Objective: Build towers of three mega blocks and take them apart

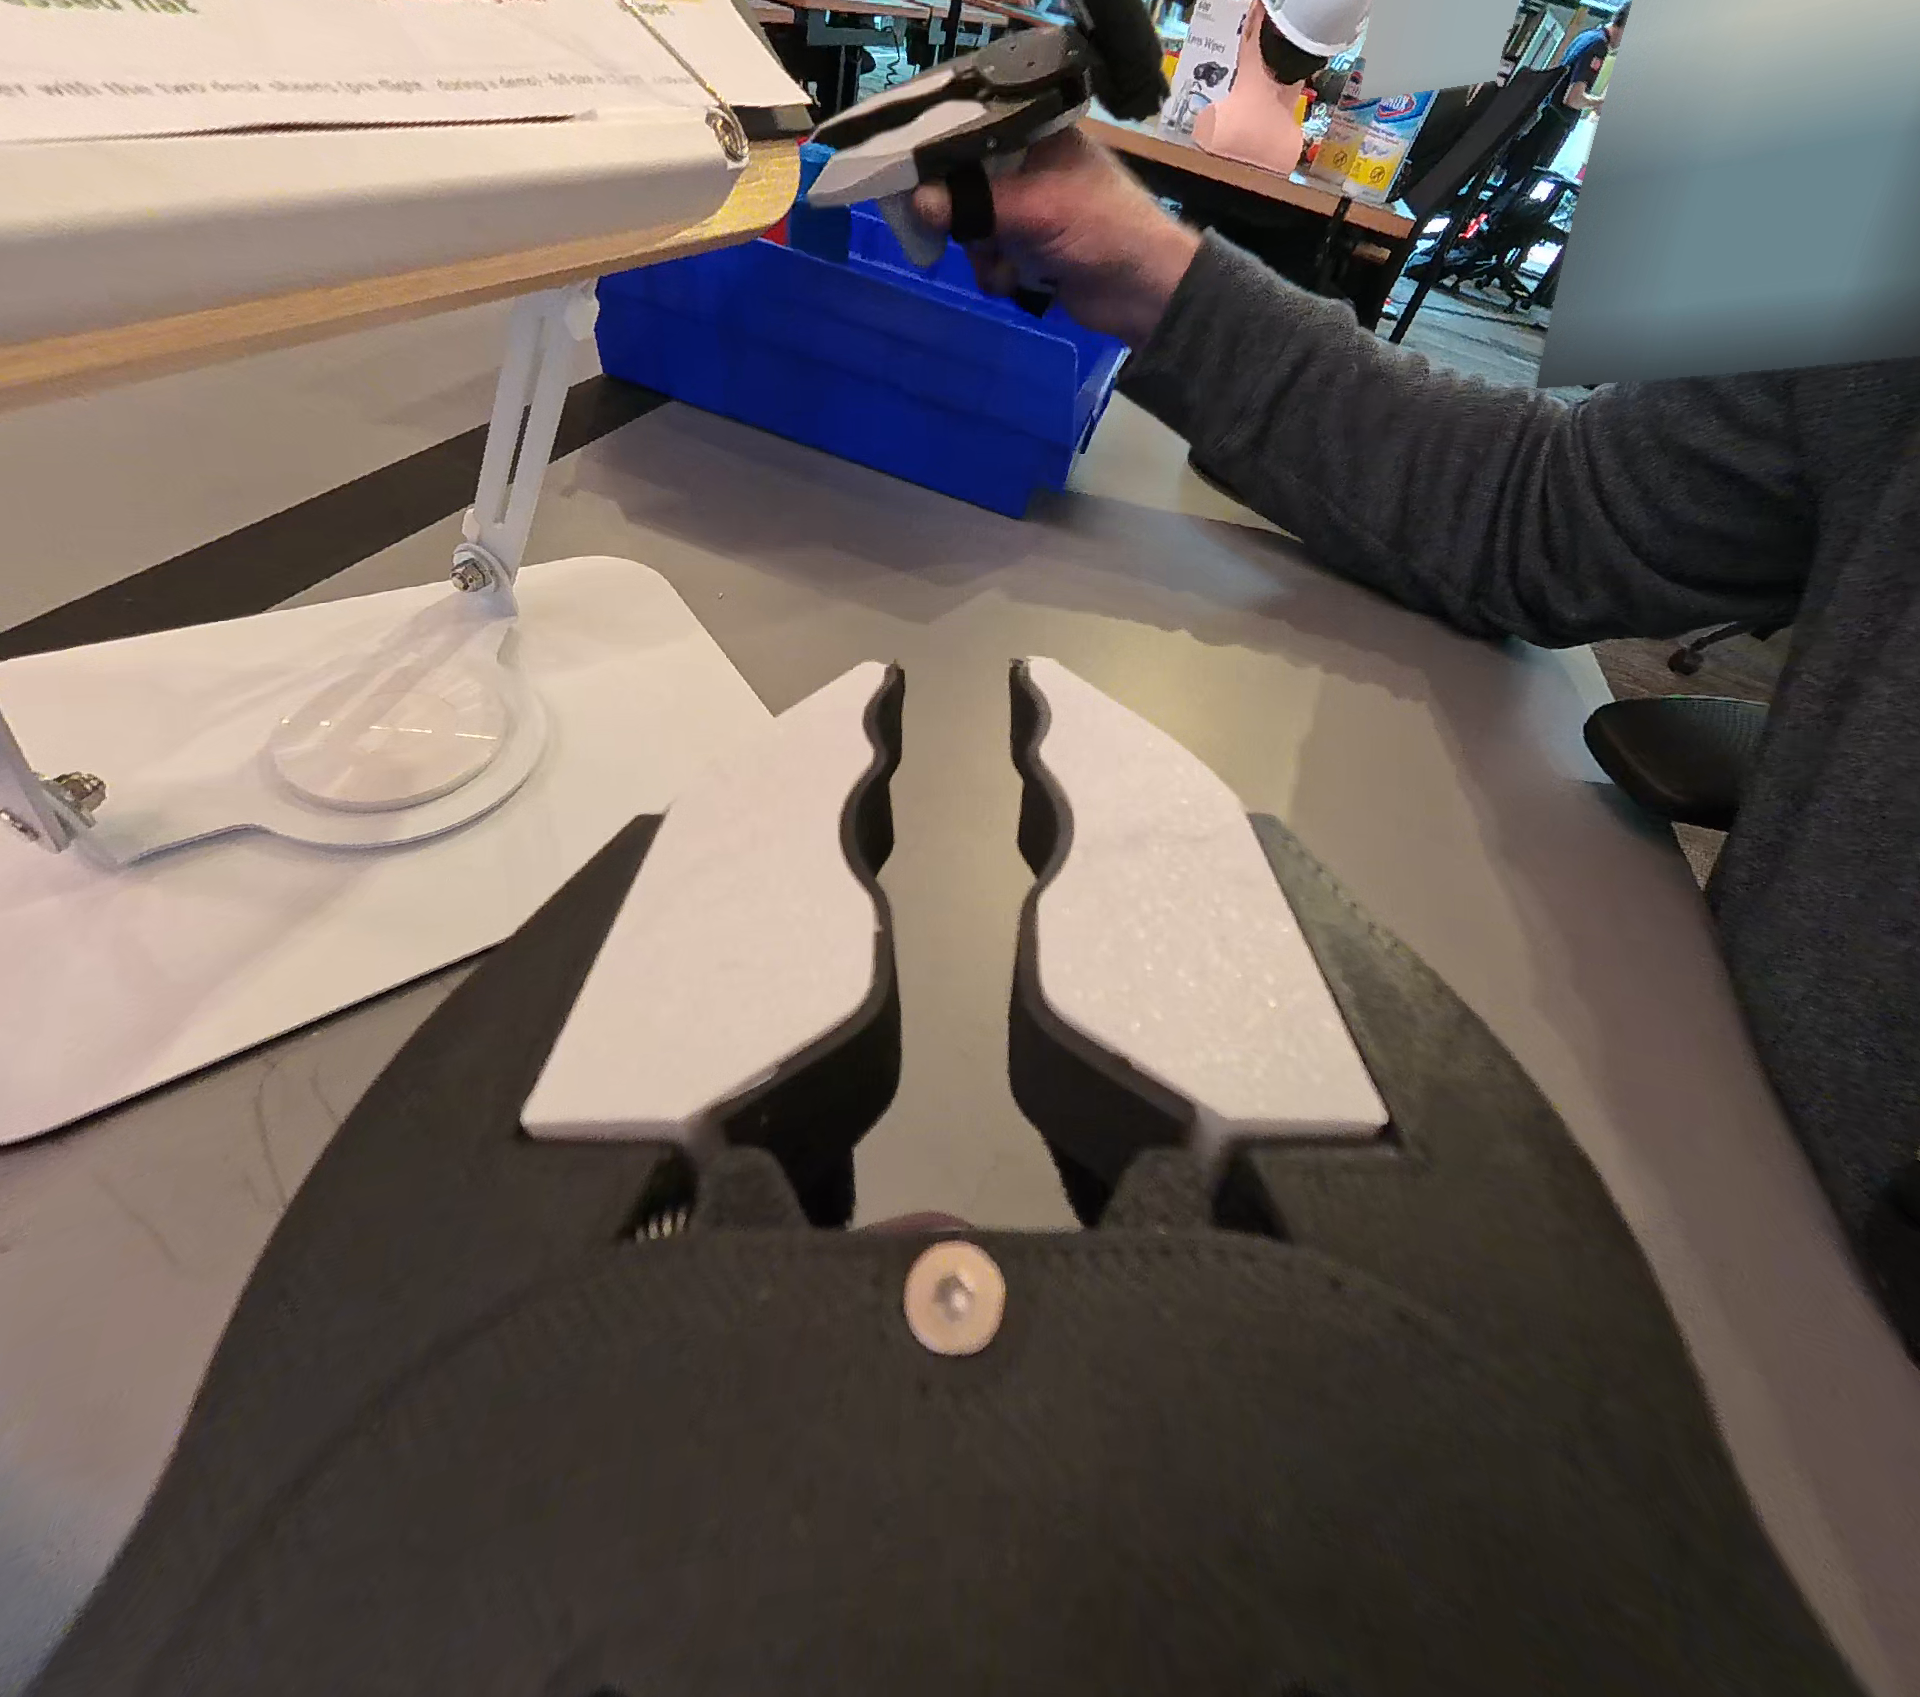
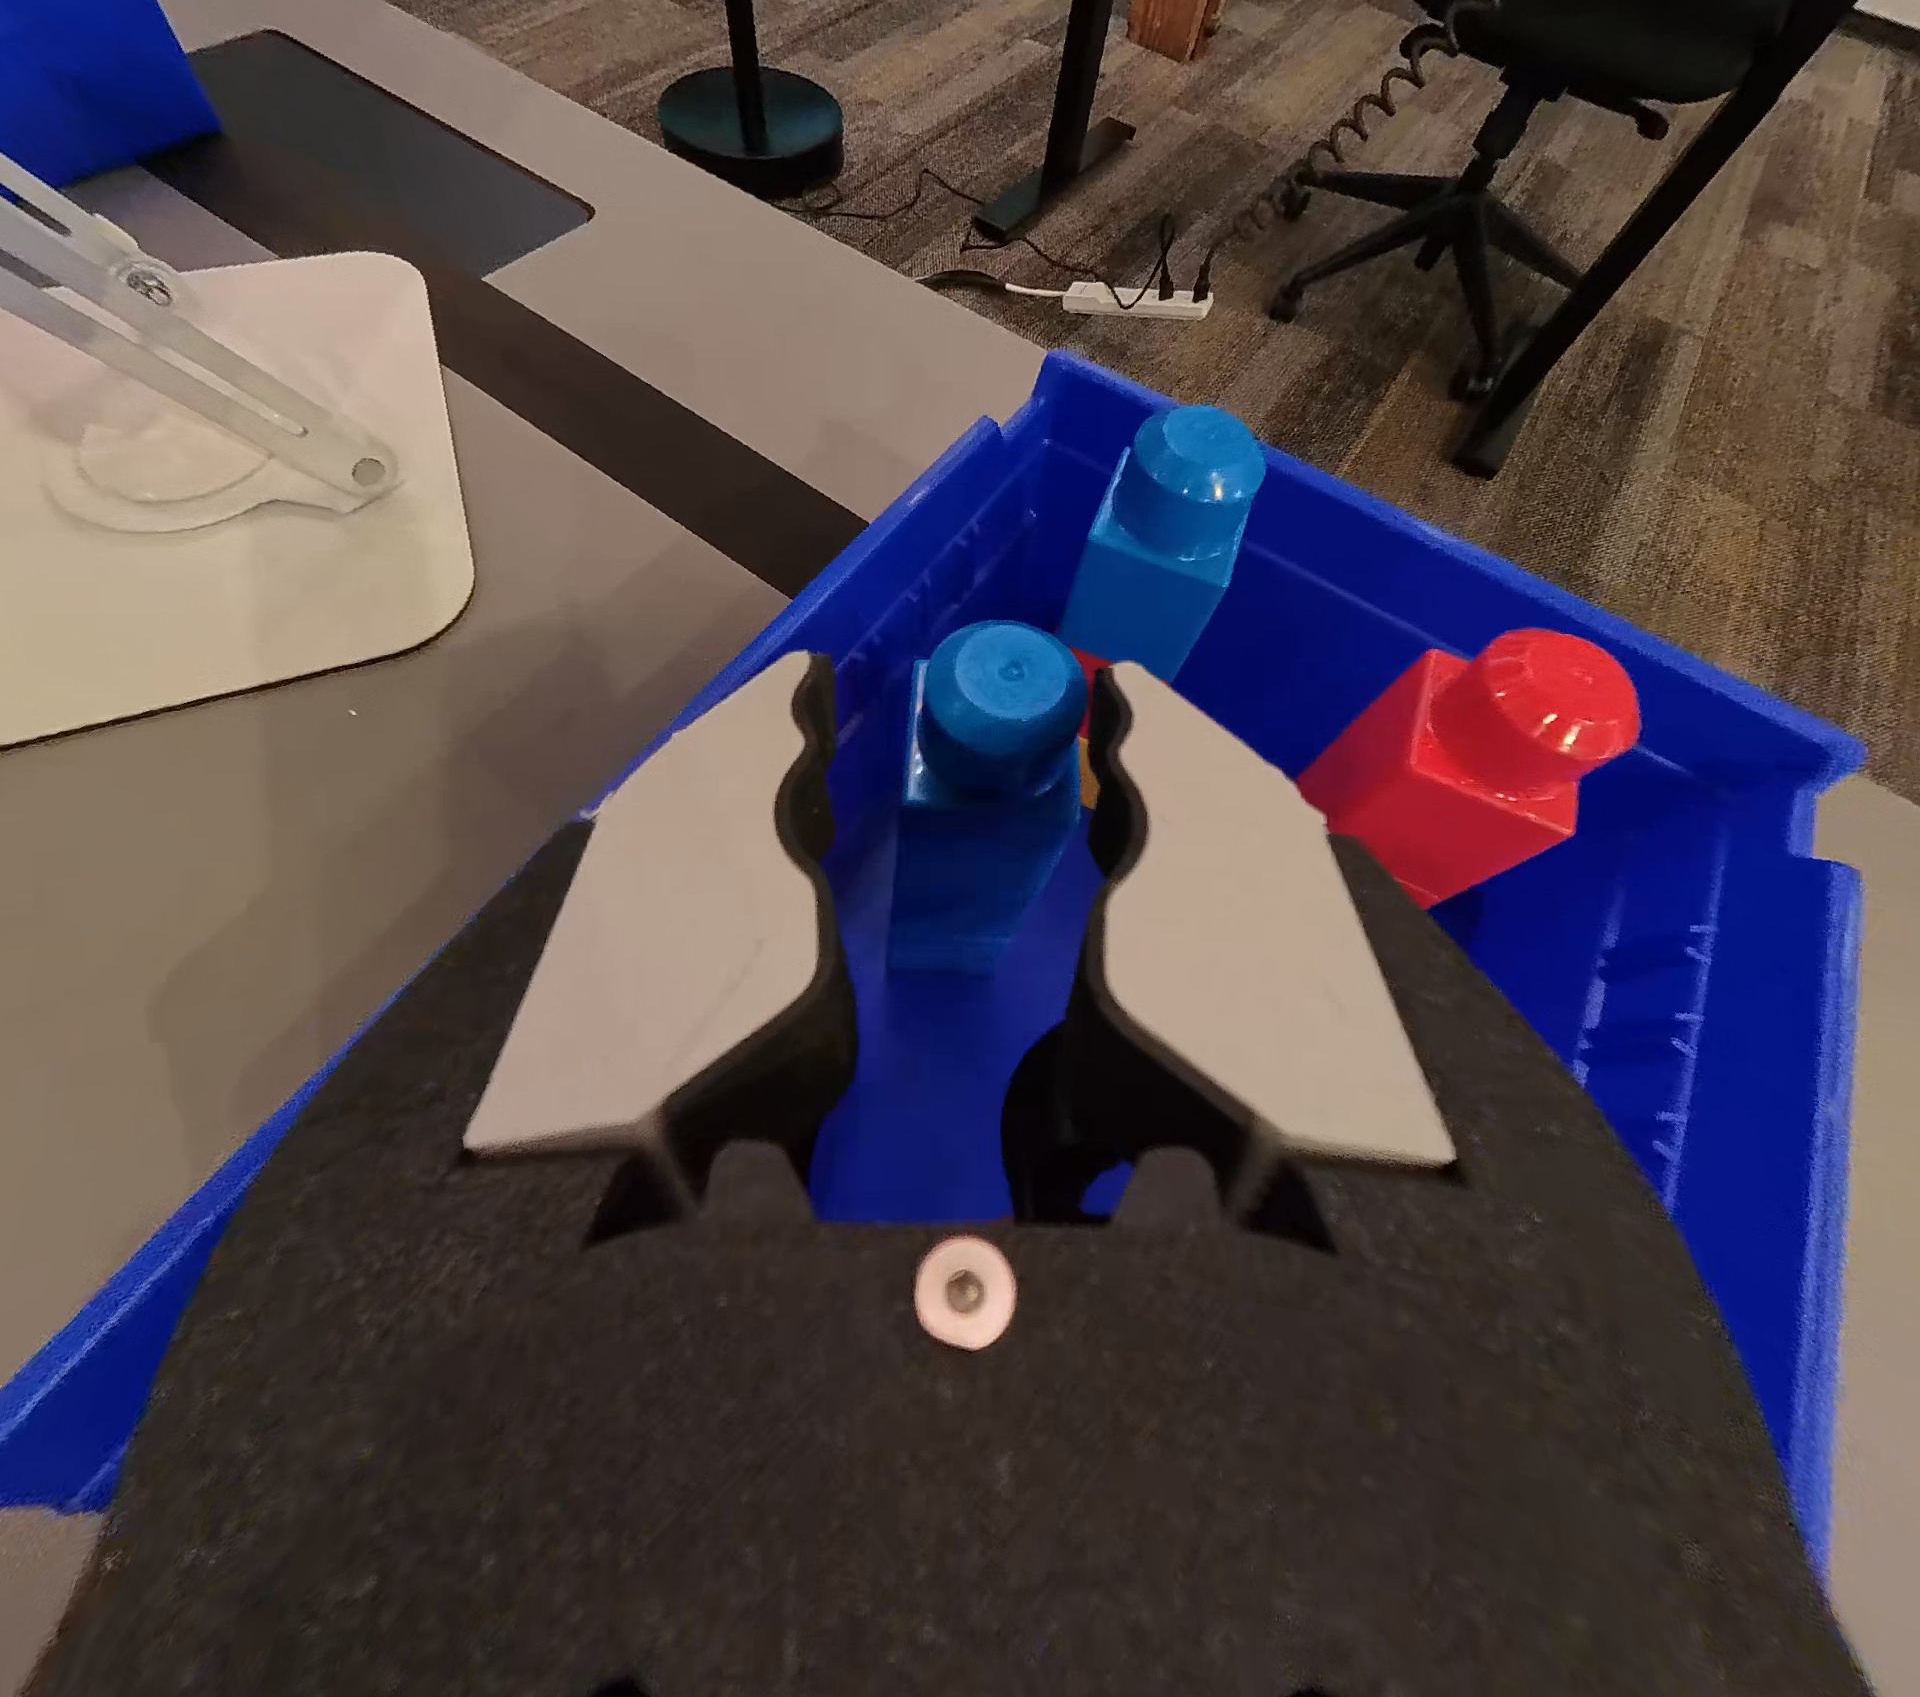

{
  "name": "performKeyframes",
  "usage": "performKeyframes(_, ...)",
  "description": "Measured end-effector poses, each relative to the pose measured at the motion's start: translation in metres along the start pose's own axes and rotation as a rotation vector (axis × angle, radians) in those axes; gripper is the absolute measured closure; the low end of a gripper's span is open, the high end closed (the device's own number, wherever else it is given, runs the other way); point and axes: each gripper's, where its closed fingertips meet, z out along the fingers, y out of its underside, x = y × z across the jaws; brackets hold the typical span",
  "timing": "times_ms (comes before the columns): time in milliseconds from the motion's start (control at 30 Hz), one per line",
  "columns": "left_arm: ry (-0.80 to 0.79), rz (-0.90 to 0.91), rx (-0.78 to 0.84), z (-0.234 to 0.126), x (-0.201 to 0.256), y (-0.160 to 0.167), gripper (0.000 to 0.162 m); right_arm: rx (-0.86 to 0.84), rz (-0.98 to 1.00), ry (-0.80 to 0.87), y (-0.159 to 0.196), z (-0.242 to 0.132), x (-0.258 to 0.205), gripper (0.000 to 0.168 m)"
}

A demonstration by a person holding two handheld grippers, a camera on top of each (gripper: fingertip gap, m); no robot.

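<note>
Because the blue block (image 2: 987, 800) standing in the blue bin (image 2: 1455, 598) looks light, rigid and smooth-sided, we judge its flat body a surer hold than its round stud. Our right gripper (image 2: 956, 691) tilts down into the bin, its fingers (image 2: 665, 909) spread either side of the block, not yet clamped, with another blue block (image 2: 1164, 546) and a red block (image 2: 1465, 764) beyond. Our left gripper (image 1: 956, 671) hangs low over the table (image 1: 1195, 598), fingers parted and empty.

Blue bin (image 2: 1351, 567), two blue blocks (image 2: 987, 774), red block (image 2: 1455, 774)
</note>
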Motion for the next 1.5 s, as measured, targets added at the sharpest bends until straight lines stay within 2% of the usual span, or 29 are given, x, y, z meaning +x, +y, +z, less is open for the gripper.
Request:
performKeyframes(233,0.004,0.01,-0.005,0.001,0.003,0.0,0.141,0.038,-0.028,0.035,-0.022,-0.031,0.003,0.12)
performKeyframes(367,-0.017,0.011,0.001,-0.001,0.0,-0.002,0.138,0.085,-0.085,0.035,-0.047,-0.057,-0.009,0.121)
performKeyframes(467,-0.046,0.016,0.014,-0.004,-0.003,-0.005,0.134,0.141,-0.166,-0.046,-0.078,-0.082,-0.048,0.125)
performKeyframes(633,-0.091,0.037,0.047,-0.014,-0.007,-0.015,0.135,0.259,-0.291,-0.265,-0.121,-0.098,-0.152,0.136)
performKeyframes(800,-0.193,0.045,0.102,-0.034,-0.021,-0.026,0.135,0.38,-0.216,-0.582,-0.129,-0.066,-0.271,0.168)
performKeyframes(1000,-0.429,0.029,0.171,-0.077,-0.056,-0.034,0.136,0.422,-0.098,-0.729,-0.105,0.012,-0.376,0.168)
performKeyframes(1167,-0.759,-0.11,0.158,-0.136,-0.112,-0.014,0.132,0.423,-0.069,-0.794,-0.079,0.06,-0.425,0.165)
performKeyframes(1267,-0.951,-0.203,0.016,-0.172,-0.146,0.017,0.13,0.373,-0.182,-0.804,-0.057,0.069,-0.438,0.162)
performKeyframes(1367,-1.032,-0.26,-0.138,-0.191,-0.168,0.04,0.127,0.394,-0.164,-0.851,-0.056,0.061,-0.437,0.161)
performKeyframes(1500,-1.11,-0.259,-0.424,-0.206,-0.194,0.065,0.13,0.381,-0.196,-0.87,-0.052,0.059,-0.442,0.158)
